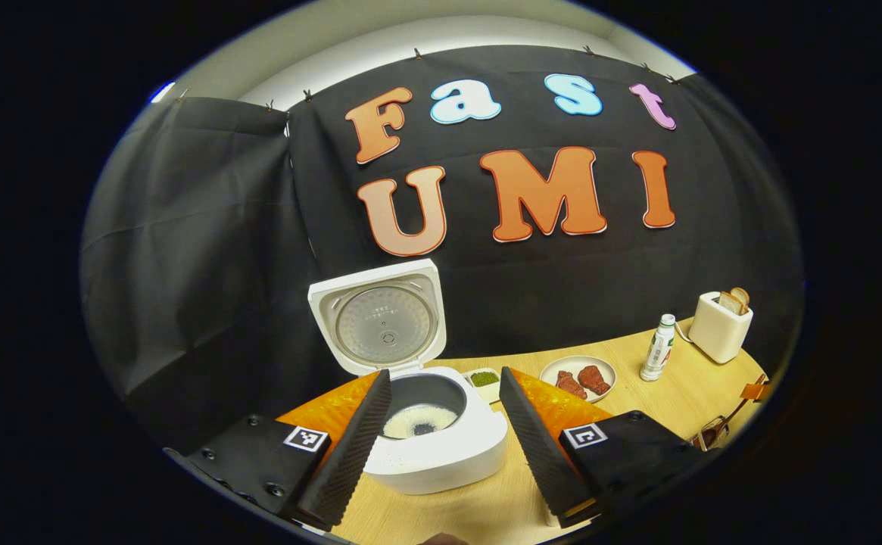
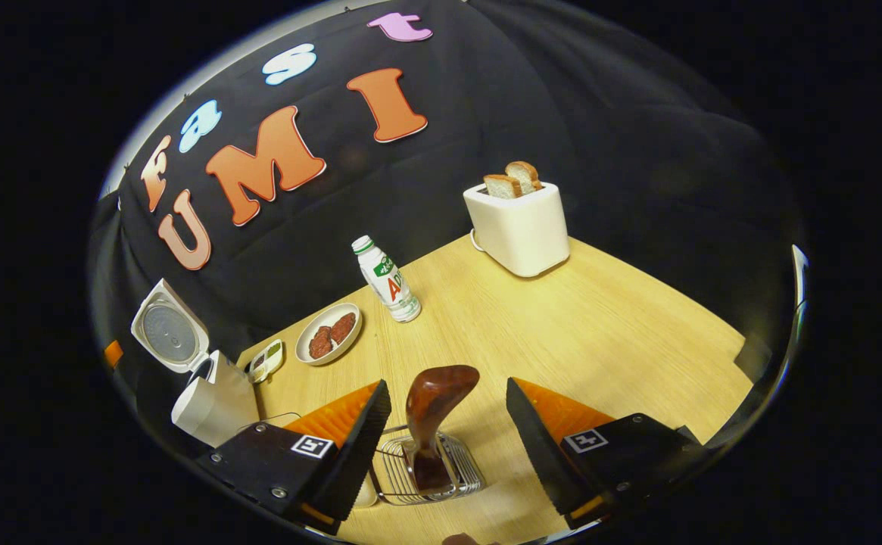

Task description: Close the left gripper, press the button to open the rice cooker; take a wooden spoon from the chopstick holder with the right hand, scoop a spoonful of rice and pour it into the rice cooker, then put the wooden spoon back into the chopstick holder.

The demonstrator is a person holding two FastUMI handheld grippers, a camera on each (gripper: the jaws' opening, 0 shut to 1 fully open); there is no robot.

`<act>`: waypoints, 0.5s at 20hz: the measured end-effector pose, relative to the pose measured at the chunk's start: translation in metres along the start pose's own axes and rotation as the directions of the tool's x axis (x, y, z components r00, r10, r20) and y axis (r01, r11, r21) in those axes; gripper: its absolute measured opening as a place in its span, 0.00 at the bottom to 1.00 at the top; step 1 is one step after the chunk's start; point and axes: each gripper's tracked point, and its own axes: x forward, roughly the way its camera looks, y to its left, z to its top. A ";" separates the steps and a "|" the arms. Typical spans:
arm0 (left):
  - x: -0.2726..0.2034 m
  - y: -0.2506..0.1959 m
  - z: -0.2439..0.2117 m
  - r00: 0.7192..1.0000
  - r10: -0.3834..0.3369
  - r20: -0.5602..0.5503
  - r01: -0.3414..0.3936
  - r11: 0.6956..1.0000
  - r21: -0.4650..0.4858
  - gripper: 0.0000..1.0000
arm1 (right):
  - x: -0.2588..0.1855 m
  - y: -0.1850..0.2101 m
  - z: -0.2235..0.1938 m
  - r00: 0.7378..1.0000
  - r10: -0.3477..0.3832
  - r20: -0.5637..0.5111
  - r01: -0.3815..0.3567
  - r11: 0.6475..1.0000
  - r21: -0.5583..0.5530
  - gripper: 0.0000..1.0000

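The wooden spoon [image 2: 431, 424] stands upright in the chopstick holder [image 2: 429, 468] at twelve o'clock between the right gripper [image 2: 447, 428]'s wide-open, empty jaws; left gripper [image 1: 444, 412] open too, rice cooker [image 1: 433, 424] ahead

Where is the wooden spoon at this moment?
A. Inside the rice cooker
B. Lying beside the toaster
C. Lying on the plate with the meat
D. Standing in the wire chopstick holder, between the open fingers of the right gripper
D: the wooden spoon stands in the wire chopstick holder, between the open fingers of the right gripper, which do not touch it.
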 end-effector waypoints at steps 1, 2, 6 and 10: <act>0.003 0.006 0.004 1.000 0.007 0.006 -0.007 1.000 -0.012 0.97 | -0.004 -0.002 0.007 1.000 -0.009 0.013 0.010 1.000 -0.008 0.95; 0.007 0.013 0.009 1.000 0.016 0.013 -0.016 1.000 -0.026 0.93 | -0.008 -0.003 0.014 0.999 -0.020 0.029 0.021 1.000 -0.020 0.95; 0.029 0.049 0.032 0.998 0.054 0.040 -0.050 0.995 -0.082 0.93 | -0.031 0.002 0.049 0.993 -0.044 0.110 0.052 0.996 -0.069 0.95; 0.061 0.086 0.058 0.994 0.096 0.042 -0.088 0.982 -0.169 0.97 | -0.055 0.015 0.083 0.979 -0.045 0.201 0.067 0.992 -0.106 0.95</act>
